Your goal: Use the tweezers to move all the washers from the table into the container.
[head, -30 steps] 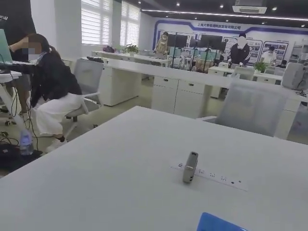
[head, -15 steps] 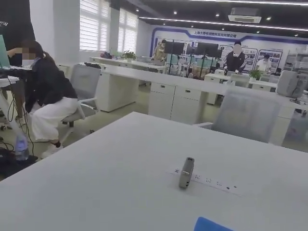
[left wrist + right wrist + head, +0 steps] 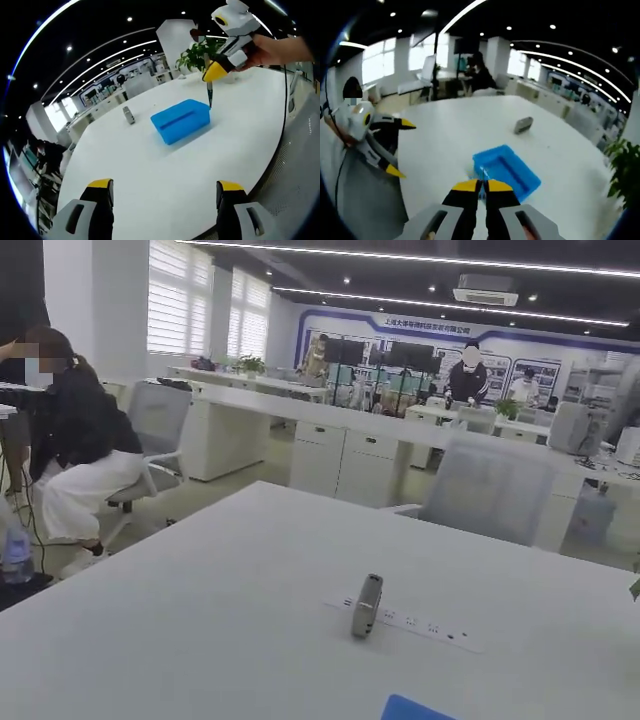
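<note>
The blue container (image 3: 180, 120) lies open on the white table (image 3: 150, 175). My right gripper (image 3: 216, 72) hangs above its far right corner, shut on thin dark tweezers (image 3: 209, 95) that point down at that corner. In the right gripper view the yellow-tipped jaws of the right gripper (image 3: 482, 186) are pressed together just over the near end of the container (image 3: 506, 170). My left gripper (image 3: 165, 186) is open and holds nothing; it hovers off the table's near edge. The left gripper (image 3: 402, 147) also appears at the left of the right gripper view, jaws spread. A corner of the container (image 3: 415, 708) shows at the head view's bottom edge.
A small grey device (image 3: 366, 605) stands on the table by an inset power strip (image 3: 425, 624). A potted plant (image 3: 200, 52) sits at the far end. An office chair (image 3: 485, 490) stands behind the table. A person (image 3: 75, 440) sits at the left.
The head view has swung up and to the right, so the table contents sit lower and further left in it. Nothing on the table has visibly moved.
</note>
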The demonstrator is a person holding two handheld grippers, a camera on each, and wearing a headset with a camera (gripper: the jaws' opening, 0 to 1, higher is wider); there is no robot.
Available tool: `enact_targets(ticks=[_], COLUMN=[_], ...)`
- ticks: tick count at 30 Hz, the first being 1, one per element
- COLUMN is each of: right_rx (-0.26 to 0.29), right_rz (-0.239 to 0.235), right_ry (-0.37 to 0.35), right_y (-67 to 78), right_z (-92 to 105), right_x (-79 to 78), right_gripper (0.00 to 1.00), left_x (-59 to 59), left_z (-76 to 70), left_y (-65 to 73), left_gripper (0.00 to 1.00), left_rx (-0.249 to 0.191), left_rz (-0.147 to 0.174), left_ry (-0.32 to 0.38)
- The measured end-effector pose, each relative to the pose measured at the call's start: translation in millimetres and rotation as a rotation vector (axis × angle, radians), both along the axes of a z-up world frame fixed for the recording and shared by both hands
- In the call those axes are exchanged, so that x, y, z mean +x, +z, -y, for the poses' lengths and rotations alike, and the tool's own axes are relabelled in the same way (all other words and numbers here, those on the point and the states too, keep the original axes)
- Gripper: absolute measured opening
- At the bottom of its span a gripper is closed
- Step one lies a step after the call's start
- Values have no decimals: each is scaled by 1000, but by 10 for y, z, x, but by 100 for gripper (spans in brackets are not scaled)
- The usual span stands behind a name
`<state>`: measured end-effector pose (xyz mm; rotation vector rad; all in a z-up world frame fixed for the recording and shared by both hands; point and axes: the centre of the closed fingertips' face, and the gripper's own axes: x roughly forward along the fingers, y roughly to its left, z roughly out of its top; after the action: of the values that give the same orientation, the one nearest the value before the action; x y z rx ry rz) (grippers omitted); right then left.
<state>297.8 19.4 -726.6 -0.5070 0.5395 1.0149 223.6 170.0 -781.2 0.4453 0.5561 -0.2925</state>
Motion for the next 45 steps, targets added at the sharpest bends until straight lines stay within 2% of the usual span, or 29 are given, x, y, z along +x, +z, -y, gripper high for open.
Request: enact_targets(ticks=[2, 3, 6, 11, 12, 17, 18, 21, 25, 26, 28, 29, 30, 39, 41, 42, 43, 44, 45], right_rx=[-63, -73, -176, -308, -318, -356, -332, -346, -371, -392, -414, -433, -437, -490, -503, -503, -483, -449, -425], right_rz=[-19, -22, -52, -102, -95, -117, -111, -114, -132, -144, -107, -110, -117, -80, -87, -89, -92, -116, -120], right_ry=[50, 58, 135, 234, 248, 295, 305, 322, 345, 380, 409, 447, 446, 503, 503, 480, 477, 433, 399], right_y=[-143, -167, -404, -695, -718, -877, -869, -949, -1136, -1198, -1251, -1292, -1312, -1378, -1409, -1407, -1377, -1343, -1305], right_z=[20, 23, 47, 61, 42, -75, -129, -231, -375, -389, -414, -416, -423, -425, -410, -392, -403, -408, -400], right_x=[-120, -140, -286, -419, -425, -463, -461, -428, -404, -442, -429, -470, -480, -530, -554, -554, -564, -577, -570], right_gripper=[1, 1, 1, 1, 1, 1, 1, 1, 2, 2, 2, 2, 2, 3, 6, 8, 8, 9, 11], left_x=[1, 1, 1, 1, 0, 0, 0, -1, 2, 2, 2, 2, 1, 0, -2, -3, -4, -5, -6], left_z=[-4, -5, -11, -20, -21, -21, -20, -25, -27, -27, -25, -23, -20, -8, -2, 2, 4, 5, 7], left_y=[5, 5, 2, -3, -5, -9, -9, -13, -8, -10, -15, -16, -17, -23, -25, -26, -27, -29, -29], left_gripper=[86, 86, 86, 86, 86, 86, 86, 86, 86, 86, 86, 86, 86, 86, 86, 86, 86, 86, 86], left_rx=[-2, -3, 0, 2, 3, 3, 4, 3, 3, 3, 5, 5, 5, 6, 7, 7, 8, 8, 8], left_rz=[2, 1, 0, -4, -5, -7, -6, -8, -6, -7, -9, -9, -10, -14, -15, -16, -16, -17, -18], left_ry=[3, 3, 5, 9, 9, 10, 9, 11, 12, 12, 11, 9, 8, 2, -1, -3, -4, -6, -7])
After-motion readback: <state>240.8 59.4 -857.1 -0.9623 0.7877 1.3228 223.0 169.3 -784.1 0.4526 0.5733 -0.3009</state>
